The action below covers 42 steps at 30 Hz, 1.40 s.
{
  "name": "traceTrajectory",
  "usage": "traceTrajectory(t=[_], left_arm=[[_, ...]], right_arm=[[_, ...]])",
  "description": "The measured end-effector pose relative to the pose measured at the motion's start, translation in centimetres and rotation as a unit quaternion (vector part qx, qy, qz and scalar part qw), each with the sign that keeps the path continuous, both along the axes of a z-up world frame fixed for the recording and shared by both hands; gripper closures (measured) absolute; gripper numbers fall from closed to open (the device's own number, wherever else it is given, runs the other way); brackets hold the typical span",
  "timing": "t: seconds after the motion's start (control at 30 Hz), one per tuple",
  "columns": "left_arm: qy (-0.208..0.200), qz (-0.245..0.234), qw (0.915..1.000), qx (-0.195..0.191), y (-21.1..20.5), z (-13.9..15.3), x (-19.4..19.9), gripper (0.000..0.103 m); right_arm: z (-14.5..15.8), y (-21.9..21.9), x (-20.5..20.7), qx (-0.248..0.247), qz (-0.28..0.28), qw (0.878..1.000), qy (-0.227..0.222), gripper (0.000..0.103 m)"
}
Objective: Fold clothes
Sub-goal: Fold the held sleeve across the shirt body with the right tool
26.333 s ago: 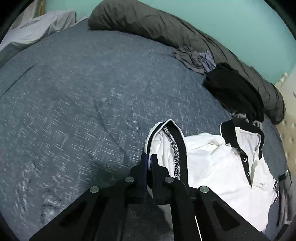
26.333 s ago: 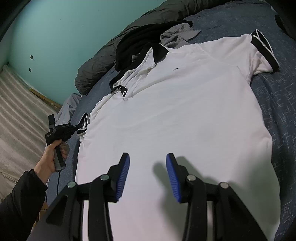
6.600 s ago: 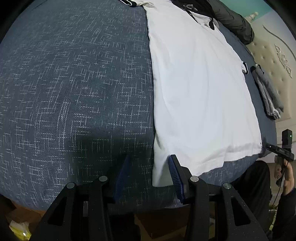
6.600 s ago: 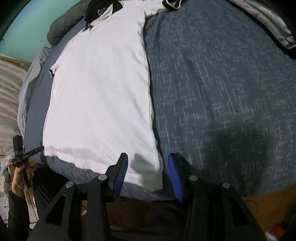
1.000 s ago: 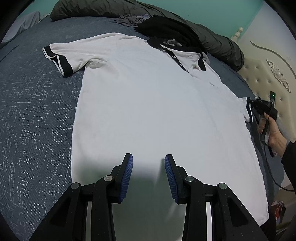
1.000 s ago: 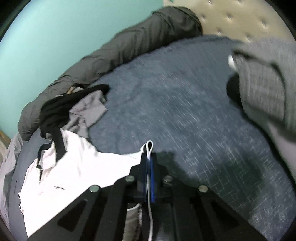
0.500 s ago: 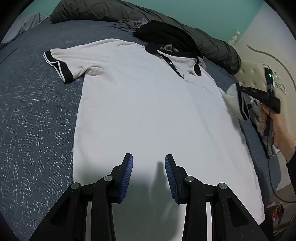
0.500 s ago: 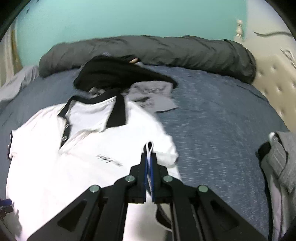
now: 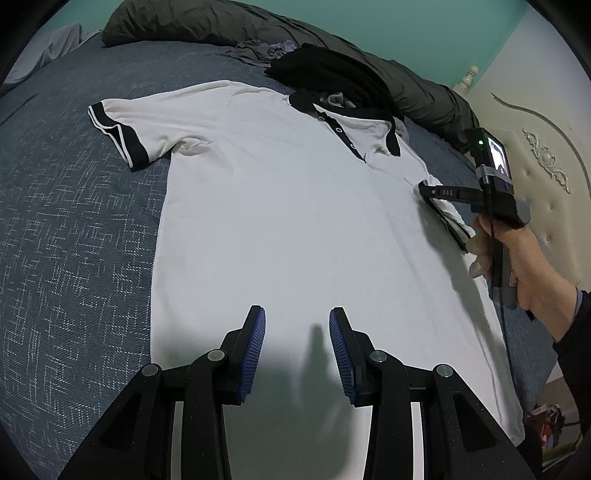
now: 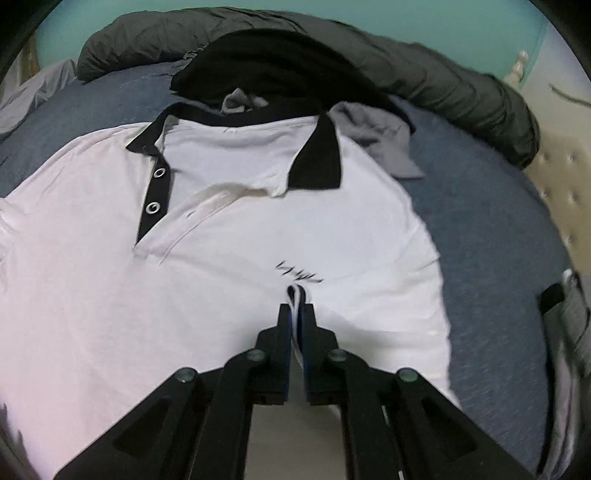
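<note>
One white polo shirt (image 9: 280,206) lies face up and spread flat across the middle of the bed (image 9: 74,229), its black collar (image 10: 314,155) toward the far edge where the rolled dark duvet (image 9: 221,22) runs, its hem toward the near edge. It looks light, thin and limp: it will sag and crease wherever it is not supported, and the knit should slide little on the textured blue cover. The banded cuff of one sleeve (image 10: 295,295) is folded in over the chest, just below the small chest logo, and sits between the pads of the right gripper (image 10: 295,314), whose jaws are opening with the cloth not yet fallen free. The other sleeve (image 9: 125,133) lies out flat toward the bed's left side. Sound places to take hold would be that black cuff and the side seam or hem corners, where doubled fabric gives the pads something to bite. The left gripper (image 9: 297,328) hovers over the lower shirt, jaws apart and empty. Black and grey garments (image 9: 325,70) are heaped beyond the collar.
</note>
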<state>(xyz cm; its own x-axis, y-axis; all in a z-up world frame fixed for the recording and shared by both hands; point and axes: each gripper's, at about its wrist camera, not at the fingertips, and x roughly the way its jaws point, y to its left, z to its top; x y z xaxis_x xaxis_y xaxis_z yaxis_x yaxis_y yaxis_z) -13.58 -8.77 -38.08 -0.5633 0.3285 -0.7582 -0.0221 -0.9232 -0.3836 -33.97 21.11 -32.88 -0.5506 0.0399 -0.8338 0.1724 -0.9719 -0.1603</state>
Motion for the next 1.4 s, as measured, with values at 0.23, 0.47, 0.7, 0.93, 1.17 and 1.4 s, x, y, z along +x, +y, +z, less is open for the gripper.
traceTrajectory(t=[0.23,0.47,0.7,0.93,1.17,1.4], left_arm=[[0.0,-0.002,1.0,0.0,0.3,0.1,-0.2,0.063],[0.002,-0.003,1.0,0.001,0.3,0.2,-0.1,0.063],[0.001,-0.004,1.0,-0.001,0.4,0.1,-0.1,0.063],[-0.001,-0.006,1.0,-0.002,0.4,-0.1,-0.2,0.063],[0.0,-0.003,1.0,0.001,0.0,0.0,-0.3,0.063],[0.003,-0.003,1.0,-0.002,-0.2,0.3,-0.4,0.063]], right_arm=[[3.5,2.5,2.6,-0.109,0.007,0.993,0.045,0.059],[5.5,11.5,6.2,-0.161,-0.08,0.98,0.088,0.059],[2.2,16.4,8.4,-0.212,-0.149,0.965,0.049,0.062],[-0.2,16.3,9.8,-0.268,-0.17,0.948,0.014,0.062],[-1.5,15.5,9.1,-0.276,-0.172,0.946,0.003,0.09],[-2.6,16.0,10.3,-0.288,-0.177,0.941,-0.004,0.098]])
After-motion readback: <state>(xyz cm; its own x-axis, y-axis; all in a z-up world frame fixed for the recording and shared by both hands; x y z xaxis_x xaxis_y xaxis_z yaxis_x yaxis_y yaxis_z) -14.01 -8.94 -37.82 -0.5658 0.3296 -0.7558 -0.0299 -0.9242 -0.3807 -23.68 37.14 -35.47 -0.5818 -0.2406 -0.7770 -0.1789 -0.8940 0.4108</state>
